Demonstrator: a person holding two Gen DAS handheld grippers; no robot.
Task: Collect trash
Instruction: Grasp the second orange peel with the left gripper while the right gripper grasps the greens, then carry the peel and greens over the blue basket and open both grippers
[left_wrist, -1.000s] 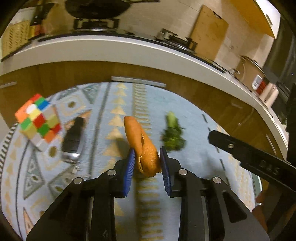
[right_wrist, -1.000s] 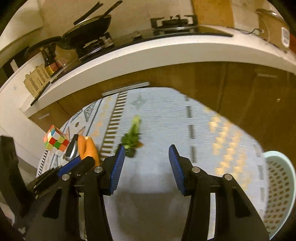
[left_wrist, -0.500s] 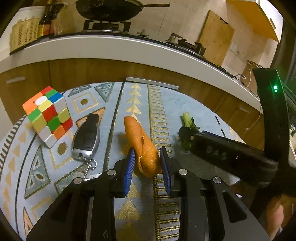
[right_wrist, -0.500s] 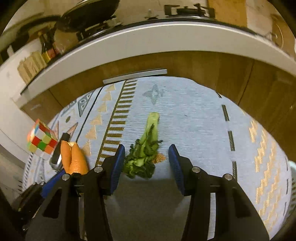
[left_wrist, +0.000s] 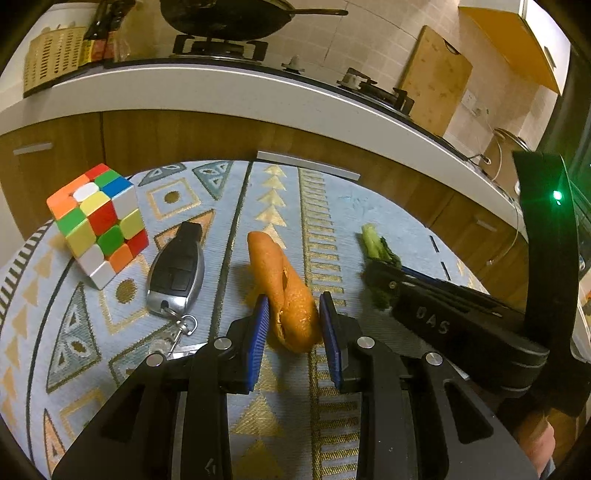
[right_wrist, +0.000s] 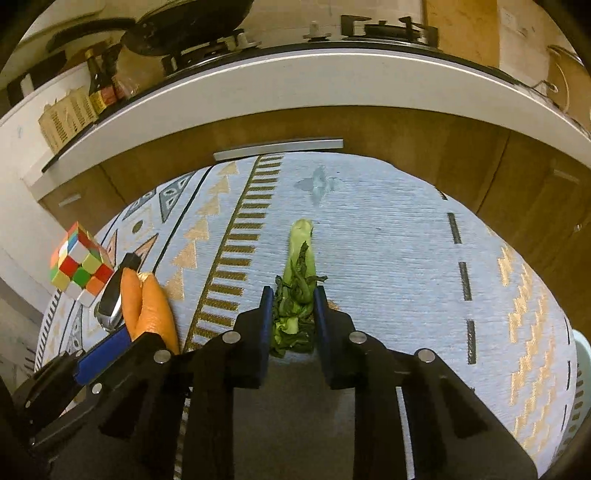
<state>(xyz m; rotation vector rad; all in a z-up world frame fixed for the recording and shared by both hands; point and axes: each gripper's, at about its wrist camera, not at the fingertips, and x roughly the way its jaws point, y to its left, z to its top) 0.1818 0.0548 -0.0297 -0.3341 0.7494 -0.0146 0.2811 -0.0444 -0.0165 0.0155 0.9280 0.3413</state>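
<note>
An orange carrot (left_wrist: 284, 288) lies on the patterned rug, and my left gripper (left_wrist: 293, 314) is shut on its near end; the carrot also shows in the right wrist view (right_wrist: 147, 306). A wilted green leafy vegetable (right_wrist: 297, 284) lies on the rug to the right of the carrot. My right gripper (right_wrist: 293, 306) has closed around its leafy end, blue pads touching both sides. In the left wrist view the vegetable's stem (left_wrist: 375, 243) sticks out beyond the right gripper's body.
A Rubik's cube (left_wrist: 98, 223) and a car key with a ring (left_wrist: 175, 271) lie on the rug left of the carrot. A pale plastic basket rim (right_wrist: 581, 373) shows at the far right. Wooden kitchen cabinets and a white counter (left_wrist: 258, 96) stand behind the rug.
My right gripper moved forward over the green vegetable and closed its jaws onto it. My left gripper stayed shut on the carrot and came lower and closer to the rug.
</note>
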